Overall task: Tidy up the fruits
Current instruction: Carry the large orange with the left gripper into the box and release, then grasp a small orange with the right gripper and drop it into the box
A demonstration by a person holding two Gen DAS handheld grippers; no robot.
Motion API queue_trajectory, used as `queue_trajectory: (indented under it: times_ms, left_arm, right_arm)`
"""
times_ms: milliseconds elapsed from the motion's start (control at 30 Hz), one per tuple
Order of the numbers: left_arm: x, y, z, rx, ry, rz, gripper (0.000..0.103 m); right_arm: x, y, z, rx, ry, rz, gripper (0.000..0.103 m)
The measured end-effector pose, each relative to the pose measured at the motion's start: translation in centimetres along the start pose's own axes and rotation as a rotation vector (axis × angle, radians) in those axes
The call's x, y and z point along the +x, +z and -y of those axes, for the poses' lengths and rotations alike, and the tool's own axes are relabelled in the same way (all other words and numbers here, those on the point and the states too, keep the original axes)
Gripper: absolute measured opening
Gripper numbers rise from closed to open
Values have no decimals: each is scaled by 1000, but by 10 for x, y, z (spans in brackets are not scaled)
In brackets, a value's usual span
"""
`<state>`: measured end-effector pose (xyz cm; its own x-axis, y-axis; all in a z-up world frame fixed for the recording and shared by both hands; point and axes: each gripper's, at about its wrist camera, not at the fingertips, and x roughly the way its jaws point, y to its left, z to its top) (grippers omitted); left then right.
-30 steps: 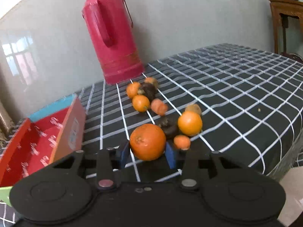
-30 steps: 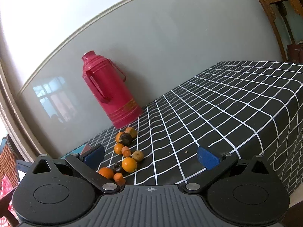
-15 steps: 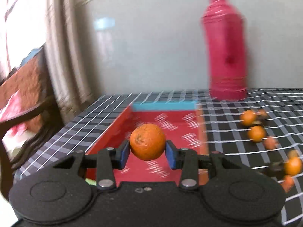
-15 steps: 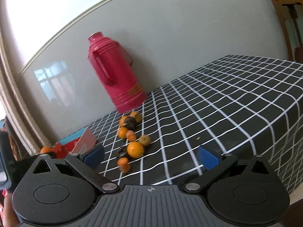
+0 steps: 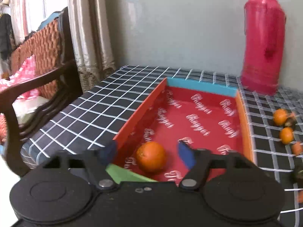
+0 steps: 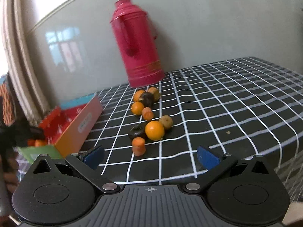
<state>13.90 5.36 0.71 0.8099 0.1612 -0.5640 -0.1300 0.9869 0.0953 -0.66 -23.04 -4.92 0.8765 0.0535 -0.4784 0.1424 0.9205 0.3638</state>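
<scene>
At the bottom centre of the left wrist view, the left gripper [image 5: 147,154] has just been opening; its blue pads now stand wide, touching nothing. One orange [image 5: 151,156] lies between them but free, on the red printed floor of the box [image 5: 200,92], near the box's near-left corner. The box has an orange-red left wall, a blue far wall, an orange right wall and a green flap at the near edge.

Bottom centre of the right wrist view: right gripper [image 6: 150,156] spread wide, empty, above the table edge.

Count of loose fruit, centre of the right wrist view: nine pieces.
- three round oranges, the largest [image 6: 154,130] nearest
- two small orange stubby pieces, one [image 6: 138,146] closest to the gripper
- two dark fruits, one [image 6: 137,131] touching the largest orange
- one tan-brown fruit [image 6: 165,122] just behind the largest orange
- one yellowish-orange fruit at the far end, species unclear

They form a loose line running from the pink thermos [image 6: 137,43] toward the gripper. The box sits at left, well apart from this line.

Surface: black tablecloth [image 6: 217,102] with a white grid, draped over the table edge. Pale grey glossy wall behind, with a window reflected in it. Upper left of the left wrist view: beige curtains [image 5: 89,24], a dark wooden chair [image 5: 43,75] with a woven orange back, beside the table. Both views are somewhat blurred.
</scene>
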Motion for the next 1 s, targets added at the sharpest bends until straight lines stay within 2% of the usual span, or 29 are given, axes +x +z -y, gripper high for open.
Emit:
queue_trajectory:
  times_ms: [100, 233, 500, 533, 567, 633, 733, 800, 867, 1000]
  left_arm:
    - [-11, 1, -3, -2, 12, 59, 88]
    - [-28, 4, -17, -50, -24, 118, 92]
    - [-34, 8, -54, -145, 40, 146, 94]
    - [-33, 8, -57, -152, 45, 143, 94]
    - [-33, 8, -59, -158, 47, 141, 94]
    - [-33, 8, -62, -162, 55, 138, 94]
    - [-34, 8, -65, -157, 60, 143, 94]
    - [-35, 8, -66, -155, 58, 148, 94]
    - [-34, 8, -66, -156, 60, 147, 94]
    - [-31, 8, -70, -170, 59, 132, 94]
  right_arm:
    - [11, 4, -7, -30, 28, -8, 103]
    - [31, 9, -12, -26, 49, -14, 103]
    - [43, 7, -21, -80, 29, 27, 102]
    - [43, 6, -24, -95, 25, 32, 92]
    - [44, 5, -26, -106, 29, 32, 71]
    - [49, 3, -27, -93, 46, 10, 55]
    - [56, 0, -22, -49, 36, -24, 55]
    - [58, 0, -22, -56, 27, -24, 48]
    - [63, -1, -24, -77, 13, -32, 22]
    - [68, -4, -25, -82, 5, -39, 20]
